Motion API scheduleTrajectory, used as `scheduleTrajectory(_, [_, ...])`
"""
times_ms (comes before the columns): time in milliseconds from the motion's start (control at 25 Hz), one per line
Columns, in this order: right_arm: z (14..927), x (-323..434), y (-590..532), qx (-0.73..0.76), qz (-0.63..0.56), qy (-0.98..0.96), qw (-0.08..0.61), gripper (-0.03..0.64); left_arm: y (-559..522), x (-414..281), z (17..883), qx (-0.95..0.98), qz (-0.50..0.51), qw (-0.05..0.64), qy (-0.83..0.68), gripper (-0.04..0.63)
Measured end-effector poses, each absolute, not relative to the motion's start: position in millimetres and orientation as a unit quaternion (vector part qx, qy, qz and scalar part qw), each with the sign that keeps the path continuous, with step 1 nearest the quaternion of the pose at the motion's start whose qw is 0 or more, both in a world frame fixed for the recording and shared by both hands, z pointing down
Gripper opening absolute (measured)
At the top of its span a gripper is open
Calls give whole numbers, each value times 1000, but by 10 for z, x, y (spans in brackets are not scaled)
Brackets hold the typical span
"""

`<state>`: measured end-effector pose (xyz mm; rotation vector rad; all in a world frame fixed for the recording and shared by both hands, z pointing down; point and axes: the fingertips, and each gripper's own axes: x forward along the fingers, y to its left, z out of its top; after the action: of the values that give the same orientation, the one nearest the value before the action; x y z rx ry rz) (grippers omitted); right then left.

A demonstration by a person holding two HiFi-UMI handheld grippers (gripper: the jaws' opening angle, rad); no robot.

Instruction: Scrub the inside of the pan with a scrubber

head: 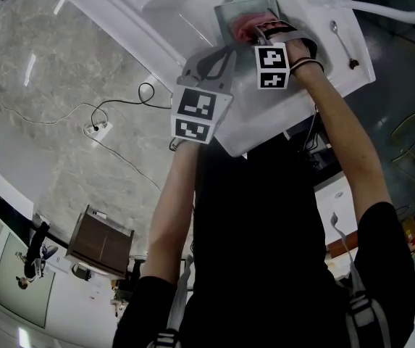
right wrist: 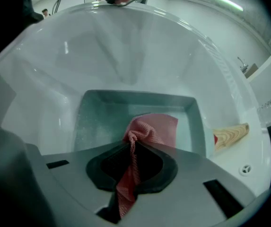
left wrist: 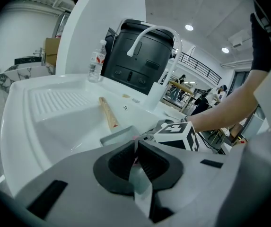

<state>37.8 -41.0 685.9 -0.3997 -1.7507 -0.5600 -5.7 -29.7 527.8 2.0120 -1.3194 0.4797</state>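
Lower centre of the right gripper view, the right hand-held gripper (right wrist: 133, 143) has its jaws closed tight on a pink mesh scrubber (right wrist: 154, 126). The cloth is bunched between the dark pads, and one end trails back toward the camera. Just beyond the jaw tips, the free end of the scrubber spreads out against the floor of a square grey pan (right wrist: 102, 122). It lies toward the pan's right side. The pan sits in the basin of a white sink (right wrist: 126, 46). At the right of that frame, the pan's wooden handle (right wrist: 231, 134) sticks out over the sink's edge.

Lower centre of the left gripper view, the left hand-held gripper (left wrist: 136, 144) is closed on the near wall of the pan. The thin grey metal is pinched between its pads. The right hand-held gripper's marker cube shows just past it to the right.

Farther back in that view, a white faucet (left wrist: 155, 94) rises at the rear of the sink. A clear bottle (left wrist: 96, 60) stands at the upper left, and a large black container (left wrist: 135, 65) stands behind them.

At the upper right of the head view, a spoon (head: 341, 40) lies on the sink's rim, well apart from the pan.
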Motion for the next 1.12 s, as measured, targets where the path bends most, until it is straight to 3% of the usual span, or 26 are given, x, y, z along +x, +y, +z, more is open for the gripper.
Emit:
scheduleTrajectory(520, [6951, 793, -31, -273, -85, -675, 680, 44, -287, -26, 5289, 776, 191, 333, -500, 49])
scheduleTrajectory(1120, [6852, 373, -948, -84, -269, -702, 654, 49, -290, -16, 5274, 782, 189, 331, -493, 49])
